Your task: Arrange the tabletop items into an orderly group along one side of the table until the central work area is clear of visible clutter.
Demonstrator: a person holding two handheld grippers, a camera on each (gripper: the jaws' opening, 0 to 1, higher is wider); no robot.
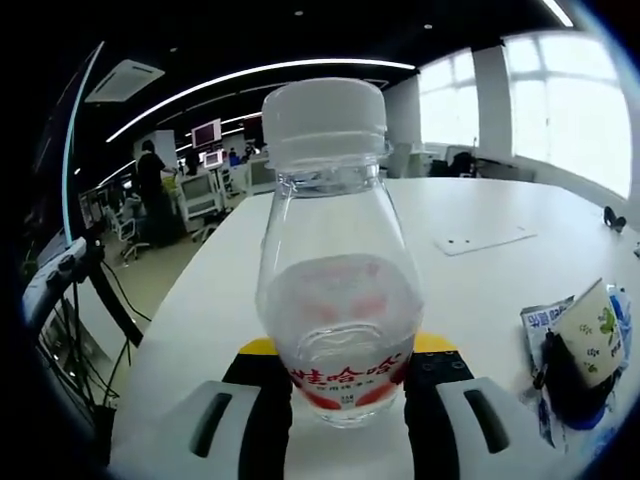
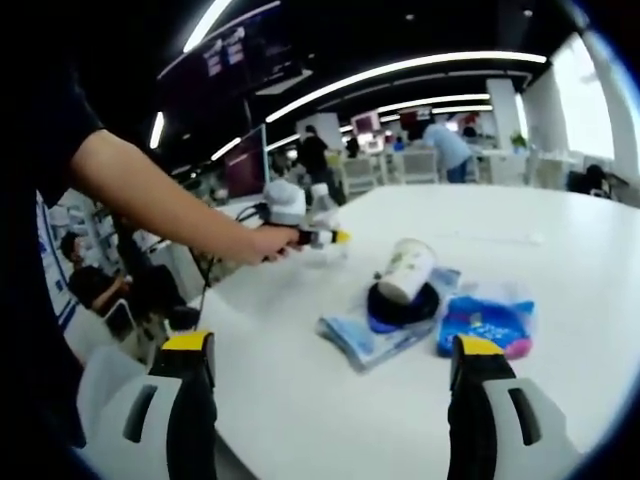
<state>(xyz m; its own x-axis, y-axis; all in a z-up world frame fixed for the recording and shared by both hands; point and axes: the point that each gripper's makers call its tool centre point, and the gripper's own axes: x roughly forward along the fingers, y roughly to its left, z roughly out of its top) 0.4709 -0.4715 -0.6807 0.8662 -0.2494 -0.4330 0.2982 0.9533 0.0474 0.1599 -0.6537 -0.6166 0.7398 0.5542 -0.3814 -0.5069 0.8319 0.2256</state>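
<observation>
Bottle (image 1: pixel 335 270) upright between left tongs (image 1: pixel 340 400).

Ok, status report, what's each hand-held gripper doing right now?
Left hand-held gripper shut on clear plastic bottle with white cap. Right hand-held gripper open, empty. Tipped paper cup and blue packets mid-table.

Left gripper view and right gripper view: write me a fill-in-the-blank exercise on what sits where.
1. The left gripper has its jaws on either side of a clear ____ with a white cap.
2. The paper cup is not upright; it lies ____ on a dark round object.
3. The right gripper has its jaws ____, with nothing between them.
4. The blue packet lies on the white ____.

Missing words: bottle; tilted; open; table
</observation>
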